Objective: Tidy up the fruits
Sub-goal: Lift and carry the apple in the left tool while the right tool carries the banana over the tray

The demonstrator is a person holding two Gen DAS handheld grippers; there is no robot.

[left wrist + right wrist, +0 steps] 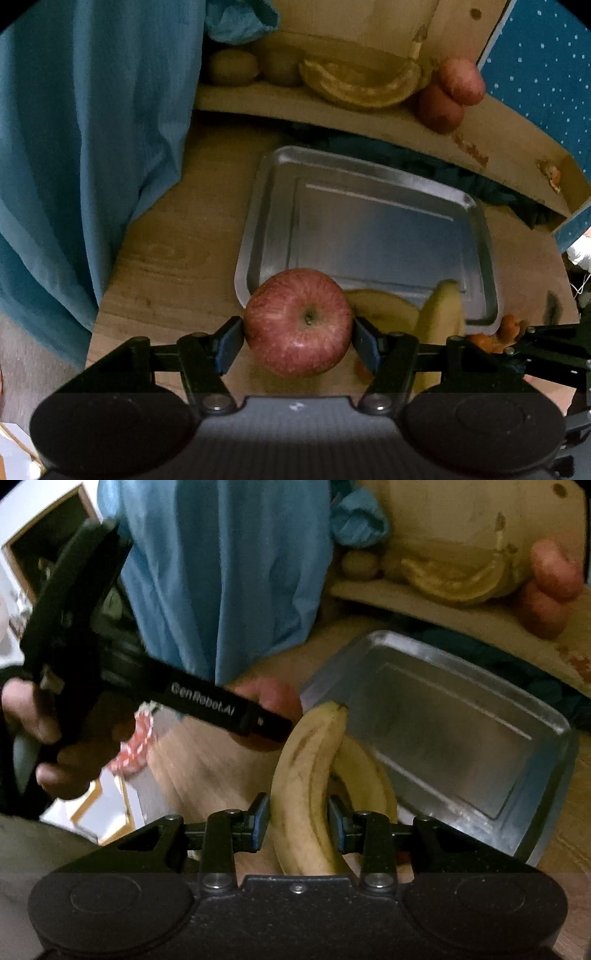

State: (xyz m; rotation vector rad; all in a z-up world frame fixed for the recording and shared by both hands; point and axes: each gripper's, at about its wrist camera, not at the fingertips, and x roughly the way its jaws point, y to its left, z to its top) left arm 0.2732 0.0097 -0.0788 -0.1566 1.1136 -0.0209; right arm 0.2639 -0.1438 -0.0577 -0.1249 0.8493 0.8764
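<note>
Lying bare, the metal tray (369,221) fronts gripped apple (298,322) and banana (306,790).

Both wrist cameras look forward and down, close over the wooden table (173,266), sharing the metal tray (258,206).

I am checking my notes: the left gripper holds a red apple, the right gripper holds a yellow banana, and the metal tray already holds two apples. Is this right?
Not quite. The rectangular metal tray holds no apples; the left wrist view shows it bare. The left gripper does hold the red apple, and the right gripper the yellow banana.
</note>
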